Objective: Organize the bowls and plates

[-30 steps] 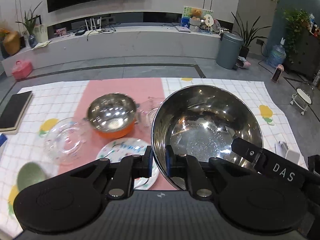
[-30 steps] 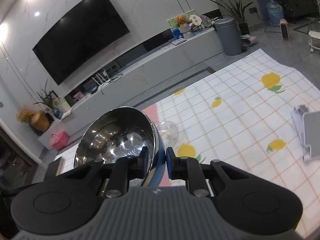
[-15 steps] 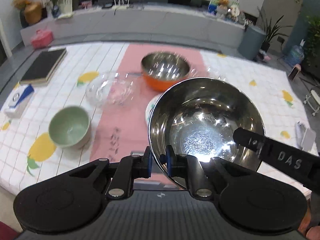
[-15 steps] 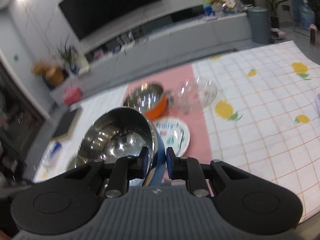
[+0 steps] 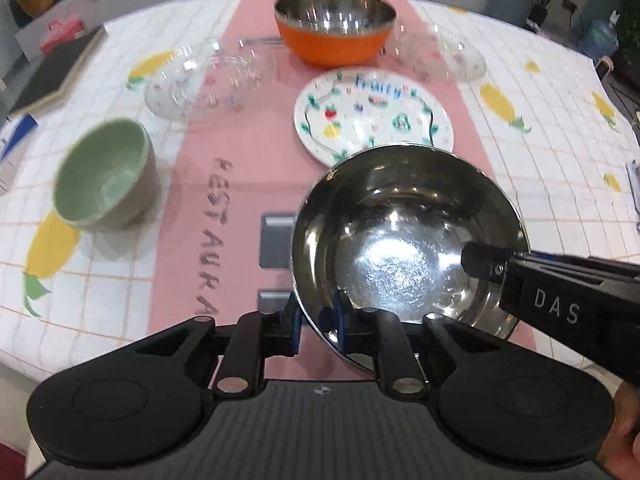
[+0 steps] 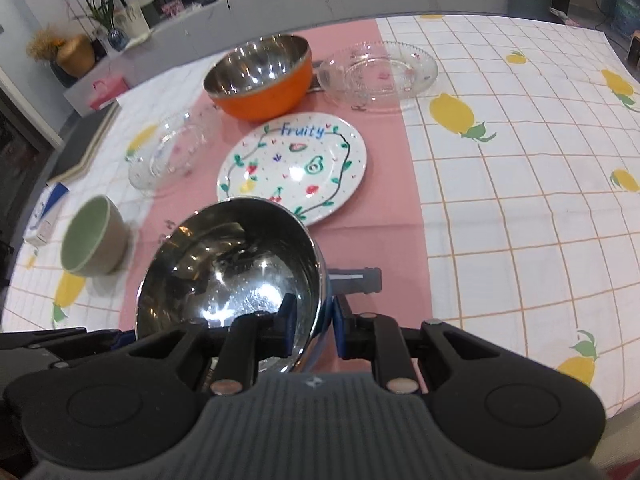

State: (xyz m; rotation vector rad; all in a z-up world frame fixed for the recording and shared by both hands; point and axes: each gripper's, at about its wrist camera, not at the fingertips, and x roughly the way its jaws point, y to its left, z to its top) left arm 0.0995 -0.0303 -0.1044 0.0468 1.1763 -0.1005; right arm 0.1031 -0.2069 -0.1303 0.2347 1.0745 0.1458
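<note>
Clearly, in the left view the steel bowl (image 5: 404, 236) hangs over the counter's (image 5: 560, 152) near edge, the left gripper (image 5: 317, 322) straddling its rim, jaws just easing apart: it could slip. In the right view the right gripper (image 6: 311, 326) grips the opposite rim; alone, it may tip the bowl onto the plate (image 6: 292, 168).

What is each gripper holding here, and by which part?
Both hold the same steel bowl by its rim: the left gripper at the near edge, the right gripper at the opposite side, one pad inside, one outside.
</note>
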